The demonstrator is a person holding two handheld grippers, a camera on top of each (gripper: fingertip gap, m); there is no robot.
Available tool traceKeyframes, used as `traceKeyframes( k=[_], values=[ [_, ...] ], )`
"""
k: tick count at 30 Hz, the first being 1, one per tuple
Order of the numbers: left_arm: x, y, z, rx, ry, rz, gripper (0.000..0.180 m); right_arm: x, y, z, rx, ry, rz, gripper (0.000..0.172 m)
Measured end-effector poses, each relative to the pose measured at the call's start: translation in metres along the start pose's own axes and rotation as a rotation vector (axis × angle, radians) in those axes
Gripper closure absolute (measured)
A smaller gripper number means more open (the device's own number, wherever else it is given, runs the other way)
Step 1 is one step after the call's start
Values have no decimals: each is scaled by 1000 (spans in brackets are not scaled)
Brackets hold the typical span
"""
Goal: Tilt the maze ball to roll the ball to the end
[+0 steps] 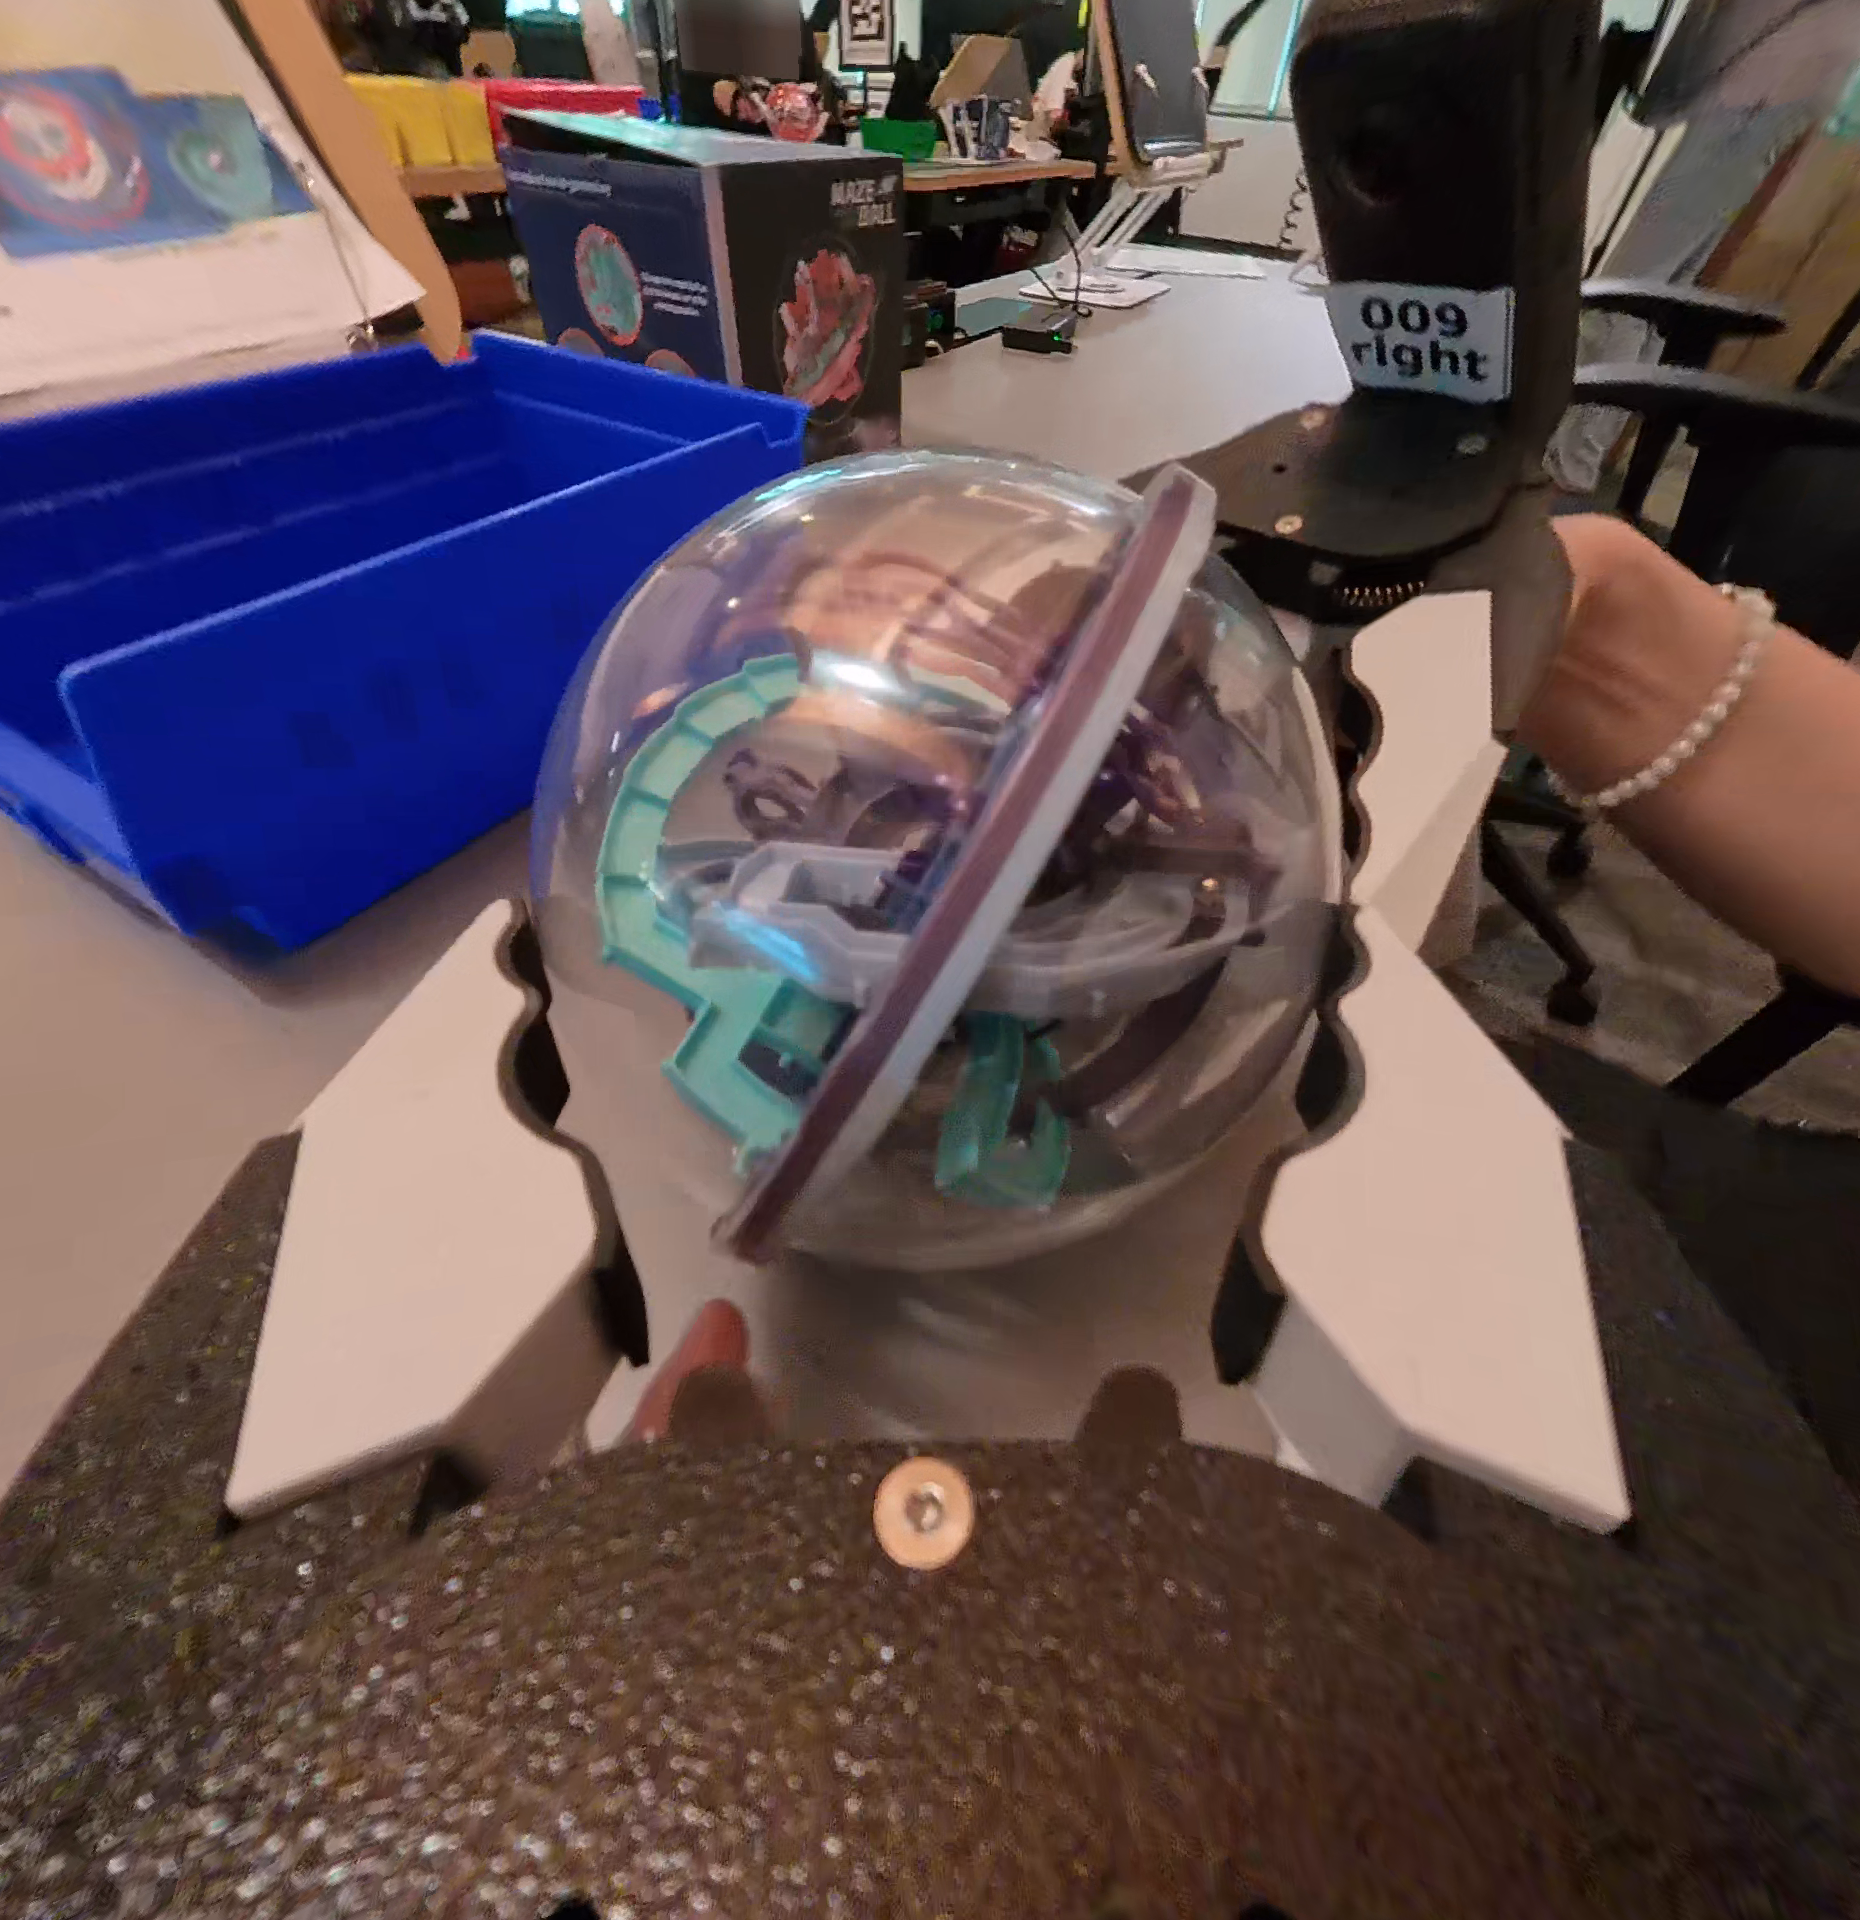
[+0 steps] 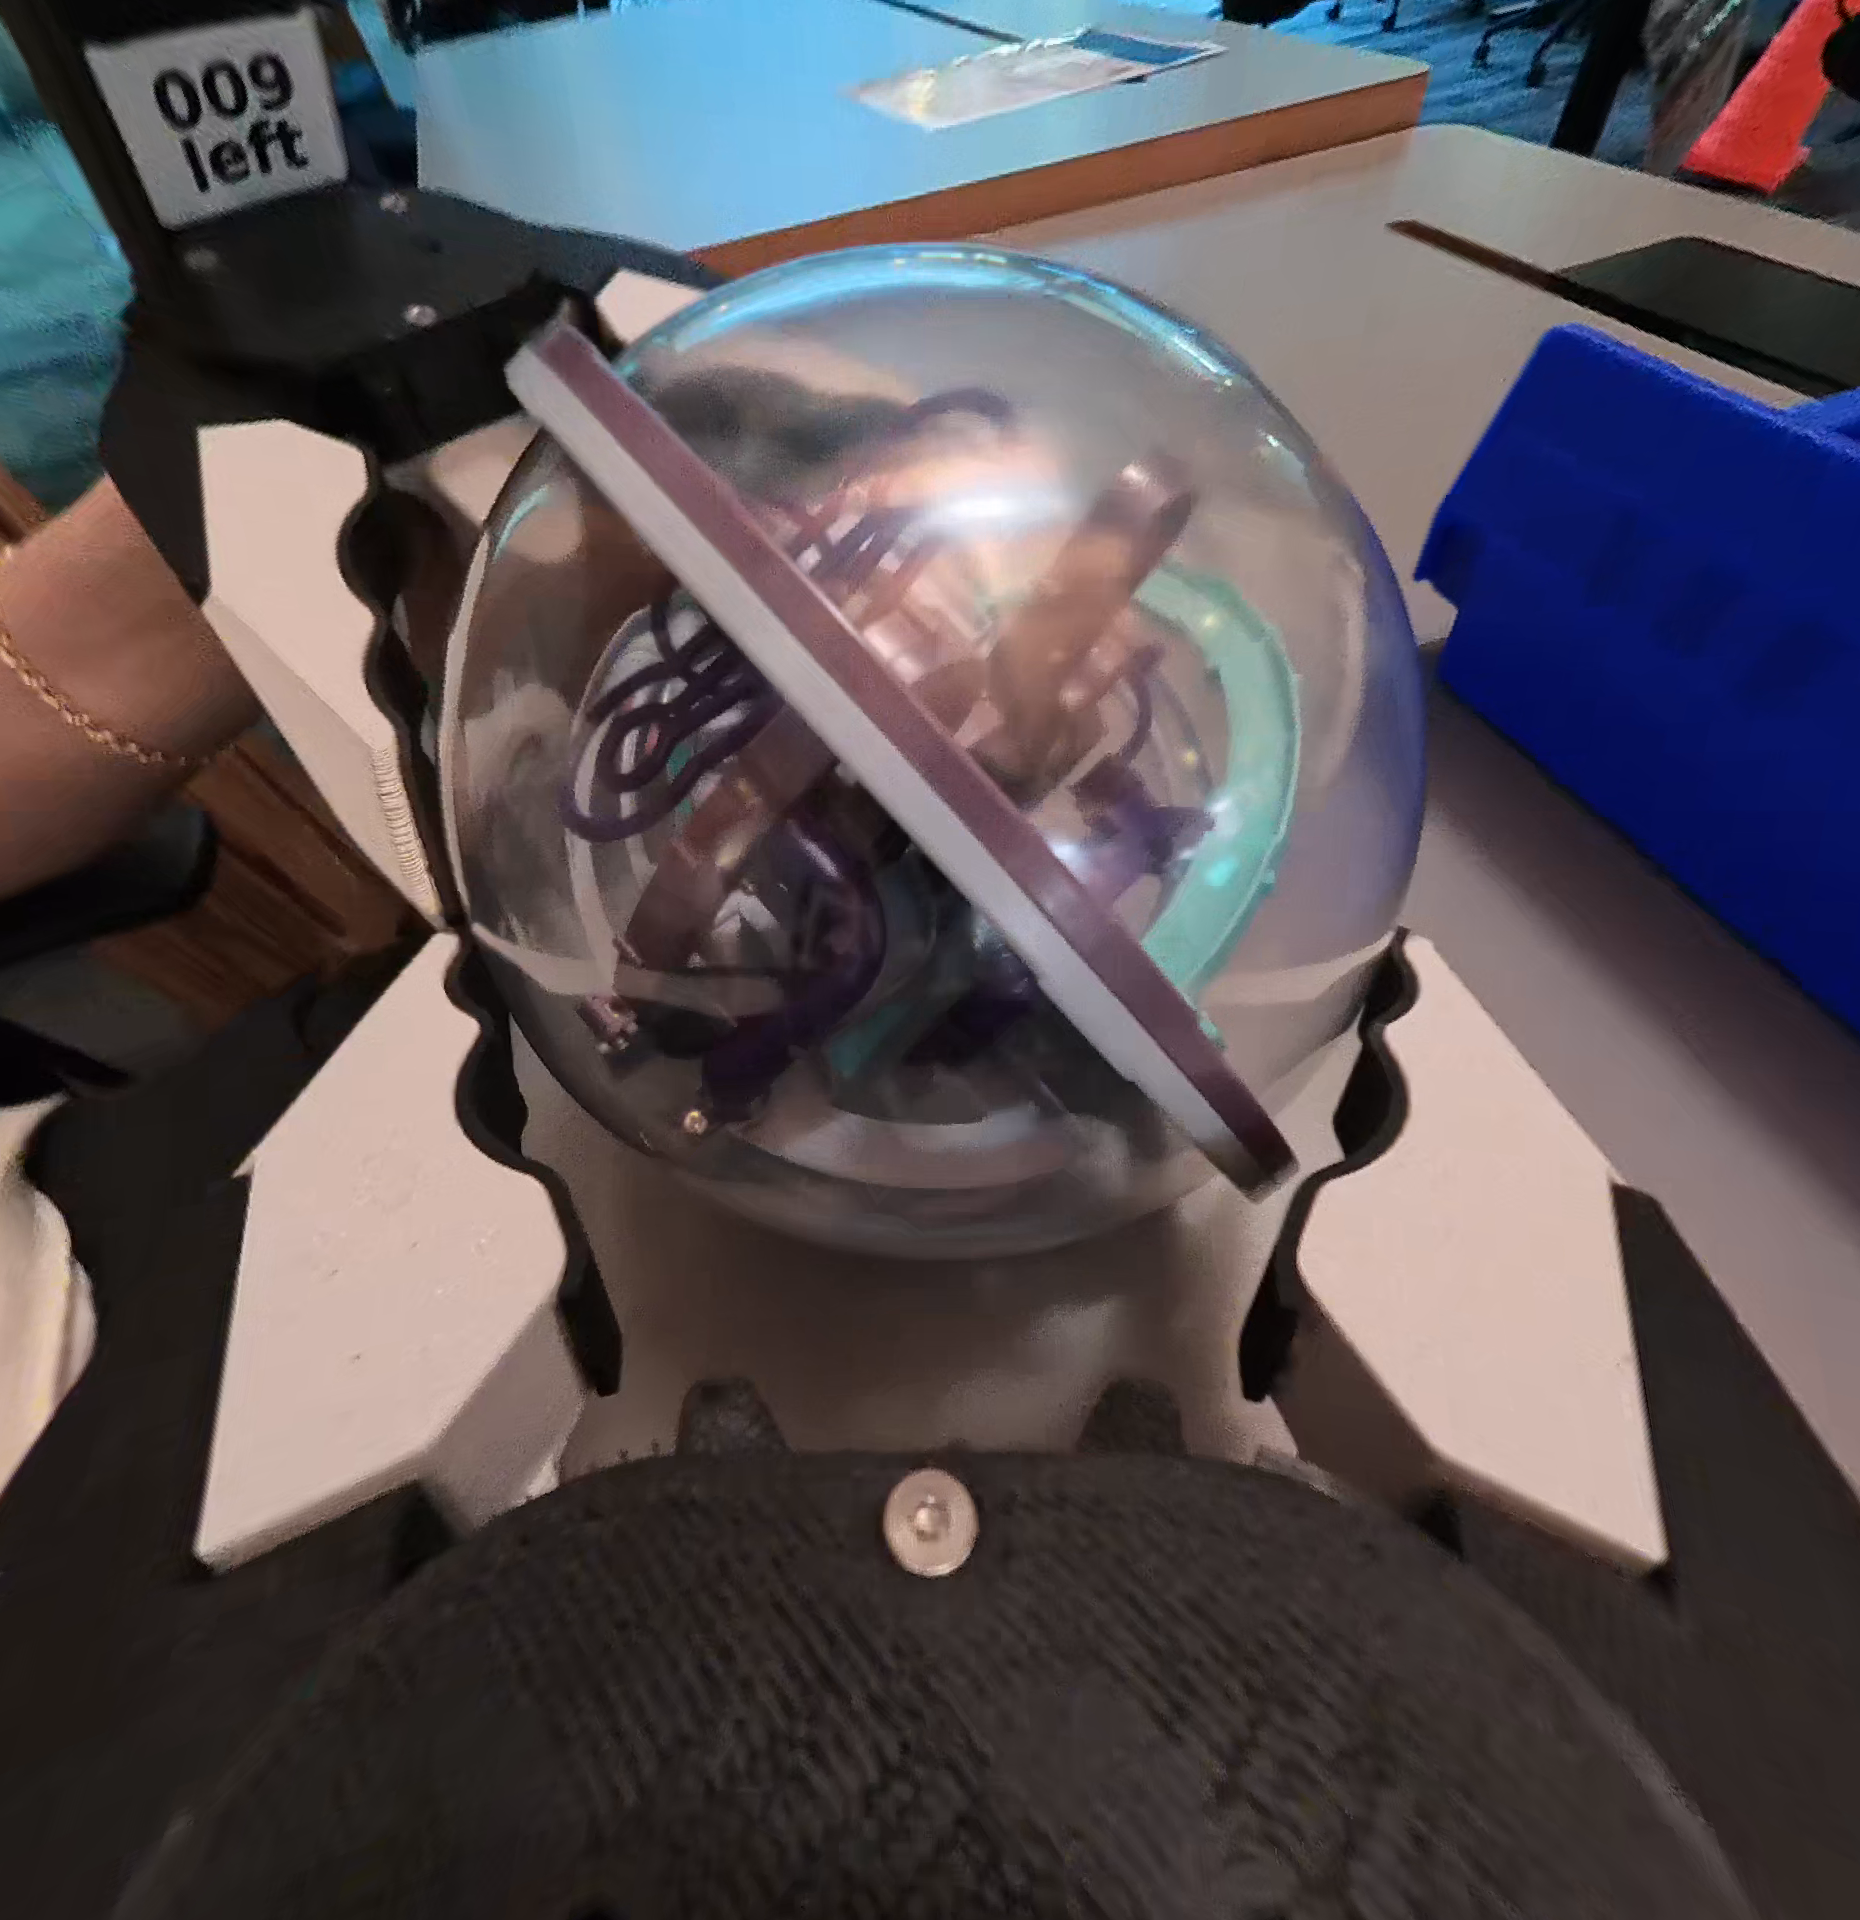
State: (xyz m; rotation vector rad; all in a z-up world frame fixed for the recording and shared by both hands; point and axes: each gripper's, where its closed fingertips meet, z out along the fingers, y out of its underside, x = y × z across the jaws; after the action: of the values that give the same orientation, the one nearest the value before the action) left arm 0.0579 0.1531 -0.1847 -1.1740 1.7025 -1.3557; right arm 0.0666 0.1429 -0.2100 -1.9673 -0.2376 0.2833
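Maze ball [image 1: 926, 852] sits centre frame, clamped from opposite sides by left gripper [image 1: 926, 935] and right gripper [image 2: 926, 987], jaws wide; blue bin [image 1: 313, 644] crowds upper left, table edge [image 1: 1425, 914] right

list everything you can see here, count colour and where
maze ball: one, clear shell with teal, purple and grey tracks and a purple-and-white rim, held between both grippers above the table
bin: one, blue, on the table beside the ball
box: one, dark, printed, behind the bin
table: one, grey, under everything
office chairs: black, past the table edge
left gripper: one, black and white, fingers against the ball's sides
right gripper: one, black and white, fingers against the ball's sides
hands: two, each wearing a bracelet
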Motion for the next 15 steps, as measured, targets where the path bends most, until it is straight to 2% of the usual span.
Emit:
traceKeyframes(
  k=[3,9,15],
  values=[
    [4,-1,3,32,15,35,34,-5,1,-1,-4,-23,-35,17],
    [2,-8,2,114,41,-25,31,-9,-6,-1,41,-61,18,18],
    [-4,-8,1,115,55,-173,32,-5,-13,5,77,16,-99,14]
  ],
)
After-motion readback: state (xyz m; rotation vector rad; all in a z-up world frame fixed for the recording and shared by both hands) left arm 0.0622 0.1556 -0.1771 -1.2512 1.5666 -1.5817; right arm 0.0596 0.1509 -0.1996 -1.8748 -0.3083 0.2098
